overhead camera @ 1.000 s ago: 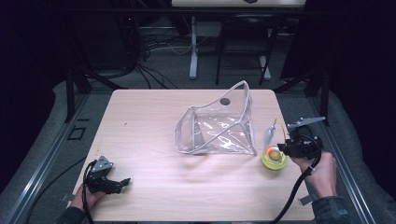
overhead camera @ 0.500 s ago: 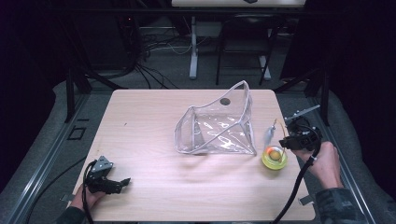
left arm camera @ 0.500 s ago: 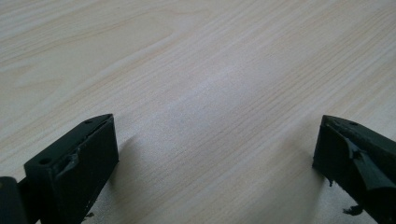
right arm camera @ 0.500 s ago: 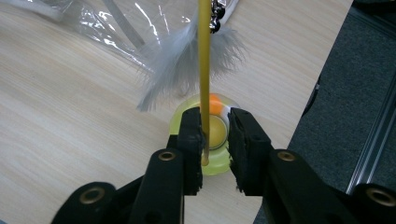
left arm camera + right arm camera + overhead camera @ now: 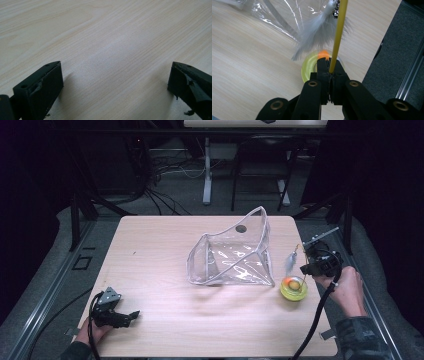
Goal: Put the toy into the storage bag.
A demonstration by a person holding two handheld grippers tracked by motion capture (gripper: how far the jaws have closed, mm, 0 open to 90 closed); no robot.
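Right gripper [image 5: 329, 65] is clenching the thin yellow stick [image 5: 339, 35] of a feather toy, its jaws having just been closing onto it; the stick is rising toward 12 o'clock in the right gripper view, with the grey feather [image 5: 317, 32] hanging at its 10 o'clock and the yellow ring base [image 5: 293, 288] with an orange ball sitting on the table [image 5: 160, 250] just beneath the jaws. Left gripper [image 5: 131, 315] is resting released at the table's 7 o'clock corner, jaws standing wide over bare wood. Clear plastic bag [image 5: 232, 255] is lying mid-table, at 9 o'clock from the toy.

High view overlooks the table [image 5: 165, 320]; gripper views skim it close.
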